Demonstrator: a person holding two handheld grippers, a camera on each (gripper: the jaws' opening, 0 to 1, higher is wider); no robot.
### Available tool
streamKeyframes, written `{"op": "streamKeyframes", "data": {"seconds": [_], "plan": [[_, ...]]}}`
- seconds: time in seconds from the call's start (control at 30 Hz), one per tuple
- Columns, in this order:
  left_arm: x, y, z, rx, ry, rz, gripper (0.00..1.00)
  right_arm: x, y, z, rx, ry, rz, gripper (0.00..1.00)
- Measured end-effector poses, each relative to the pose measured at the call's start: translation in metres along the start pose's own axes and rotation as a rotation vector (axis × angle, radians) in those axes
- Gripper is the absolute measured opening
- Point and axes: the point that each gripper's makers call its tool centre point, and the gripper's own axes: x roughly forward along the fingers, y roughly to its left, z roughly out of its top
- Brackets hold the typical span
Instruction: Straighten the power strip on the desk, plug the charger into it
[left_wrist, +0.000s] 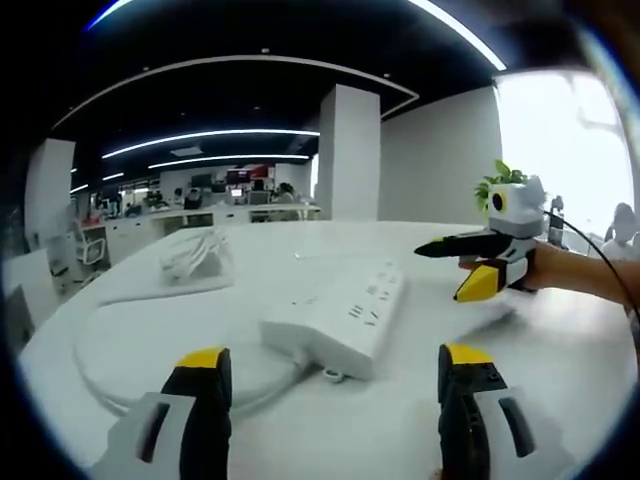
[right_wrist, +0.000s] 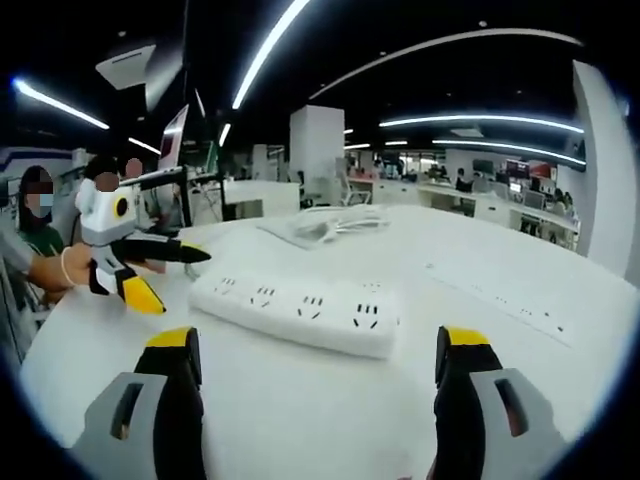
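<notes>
In the left gripper view, the left gripper (left_wrist: 335, 385) hangs just short of a white power strip (left_wrist: 340, 312) lying at a slant on the white desk (left_wrist: 560, 400), its yellow-tipped jaws wide apart and holding nothing. The right gripper (left_wrist: 478, 262) comes in from the right, held in a person's hand (left_wrist: 560, 268), close to the strip's far end; its jaws also stand apart and empty. A bundle of white cable (left_wrist: 195, 250), possibly the charger, though too small to be sure, rests on the desk well beyond the strip.

In the right gripper view, the right gripper (right_wrist: 320, 385) faces the strip's (right_wrist: 300, 310) long side, jaws spread with nothing between them. The left gripper (right_wrist: 140, 270) is near the strip's left end, apart from it. The cable bundle (right_wrist: 335, 222) lies farther back on the desk (right_wrist: 500, 300).

The straightening step appears to be at hand, with neither gripper touching the strip yet. The next move likely calls for closing on or nudging its ends to square it, then fetching the charger.

The strip is a long, flat white block with rounded corners and a row of sockets on top, none in use.
</notes>
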Motion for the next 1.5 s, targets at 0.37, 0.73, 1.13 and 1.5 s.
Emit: {"op": "streamKeyframes", "data": {"seconds": [0.37,0.73,1.13,1.5], "plan": [[0.003,0.001,-0.001,-0.004,0.008,-0.003,0.84,0.014,0.002,-0.006,0.005,0.024,0.03,0.95],[0.007,-0.003,-0.004,0.001,0.026,-0.023,0.79,0.019,0.001,-0.012,0.016,0.042,0.044,0.94],[0.011,-0.001,-0.003,0.009,0.037,-0.022,0.75,0.022,0.0,-0.014,0.038,0.026,0.05,0.91],[0.015,-0.004,-0.004,0.015,0.044,-0.041,0.69,0.027,0.0,-0.015,0.027,0.036,0.068,0.9]]}}
